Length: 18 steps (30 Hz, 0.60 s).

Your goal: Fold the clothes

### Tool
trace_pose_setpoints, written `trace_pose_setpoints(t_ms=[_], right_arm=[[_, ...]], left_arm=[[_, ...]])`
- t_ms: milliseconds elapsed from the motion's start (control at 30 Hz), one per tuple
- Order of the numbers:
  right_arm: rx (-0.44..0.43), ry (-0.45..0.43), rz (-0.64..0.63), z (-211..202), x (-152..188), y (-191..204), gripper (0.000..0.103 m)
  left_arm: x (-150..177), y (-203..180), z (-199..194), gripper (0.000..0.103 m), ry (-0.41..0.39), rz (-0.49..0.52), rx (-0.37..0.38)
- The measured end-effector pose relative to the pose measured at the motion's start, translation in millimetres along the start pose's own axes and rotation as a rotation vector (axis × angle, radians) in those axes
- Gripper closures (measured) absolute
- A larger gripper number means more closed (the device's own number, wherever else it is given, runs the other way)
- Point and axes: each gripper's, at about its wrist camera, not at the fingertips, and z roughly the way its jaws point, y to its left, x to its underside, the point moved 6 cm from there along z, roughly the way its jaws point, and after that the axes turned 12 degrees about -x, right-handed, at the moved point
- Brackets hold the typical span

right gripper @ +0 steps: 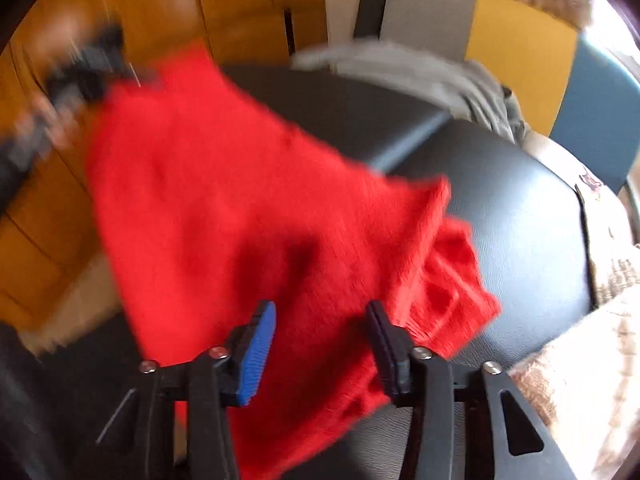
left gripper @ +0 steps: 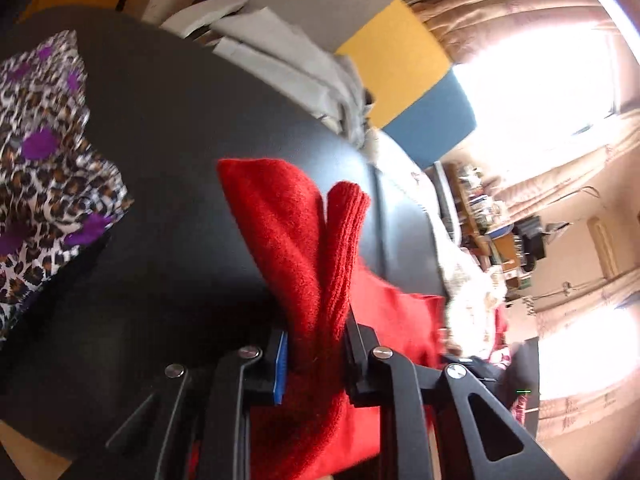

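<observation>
A: Status, left to right? Left gripper (left gripper: 316, 360) is clamped on a bunched red sweater (left gripper: 296, 248); right gripper (right gripper: 322, 354) stands apart, holding nothing.

B: Sweater hangs over the black bench (right gripper: 520, 220). Risk: one-point hold, so knit sags and bunches.

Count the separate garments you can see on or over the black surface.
3: red sweater clamped in the left gripper; leopard-print garment on the surface's left; grey garment at its far edge. Others may be hidden.
</observation>
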Motion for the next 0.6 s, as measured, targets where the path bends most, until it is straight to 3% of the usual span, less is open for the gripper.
trace_pose_setpoints(t_ms=[67,300,600], right_arm=[[-0.001,0.007,0.014,8.7,7.8,-9.7,0.06],[-0.033,-0.181,0.126,6.9,18.7,-15.3,0.05],[-0.141,-0.326,0.238,2.4,24.9,-19.7,0.05]], left_arm=[[2.0,-20.5,-11.1,0.083,-0.005,0.01,0.042],[30.6,-119.6,-20.8,0.083,0.029,0.05,0.198],[78.1,-233.5,89.4,0.083,0.2,0.064,0.202]])
